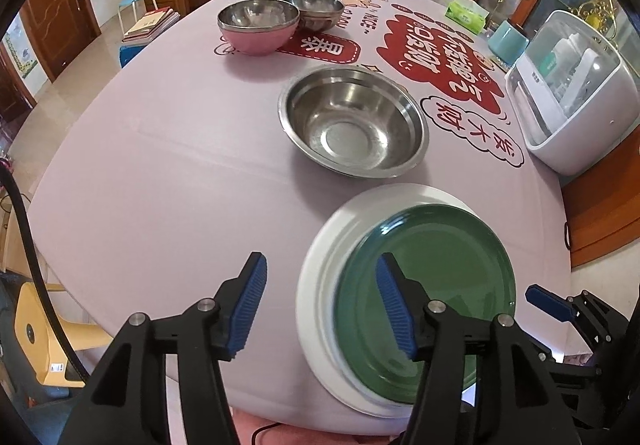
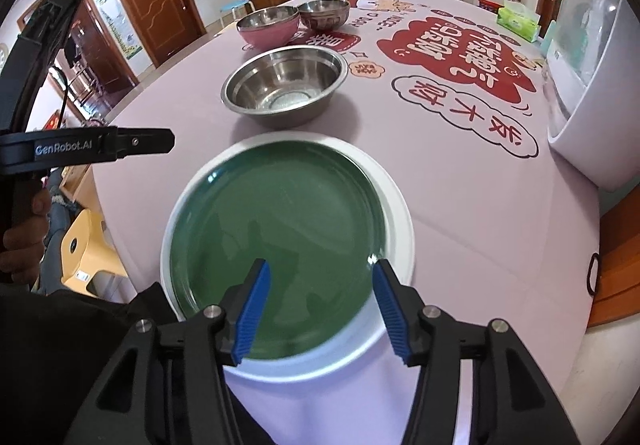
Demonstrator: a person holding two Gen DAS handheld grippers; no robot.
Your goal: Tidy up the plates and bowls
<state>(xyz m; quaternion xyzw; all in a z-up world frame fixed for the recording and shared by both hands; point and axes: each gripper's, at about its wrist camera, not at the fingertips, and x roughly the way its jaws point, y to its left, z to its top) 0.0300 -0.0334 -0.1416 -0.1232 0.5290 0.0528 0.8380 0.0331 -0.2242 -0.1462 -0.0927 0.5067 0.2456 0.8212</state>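
Your green plate (image 2: pixel 276 241) lies nested on the white plate (image 2: pixel 400 221) at the near edge of the counter (image 1: pixel 160 165), slightly off-centre, so white rim shows as a crescent on one side. That stack looks like the plates' gathering spot.

Just beyond it stands the large steel bowl (image 1: pixel 354 121), alone and upright. Farther back, the pink bowl (image 1: pixel 258 27) carries a steel bowl inside, touching a second steel bowl stack (image 1: pixel 318 9) beside it. The bowls seem grouped by kind, away from the plates.

Your right claw (image 2: pixel 320 309) hovers over the green plate's near side, half open and gripping nothing. Your left claw (image 1: pixel 320 305) is also half open and empty, one finger above the plates, the other over bare counter. The large bowl probably comes next.
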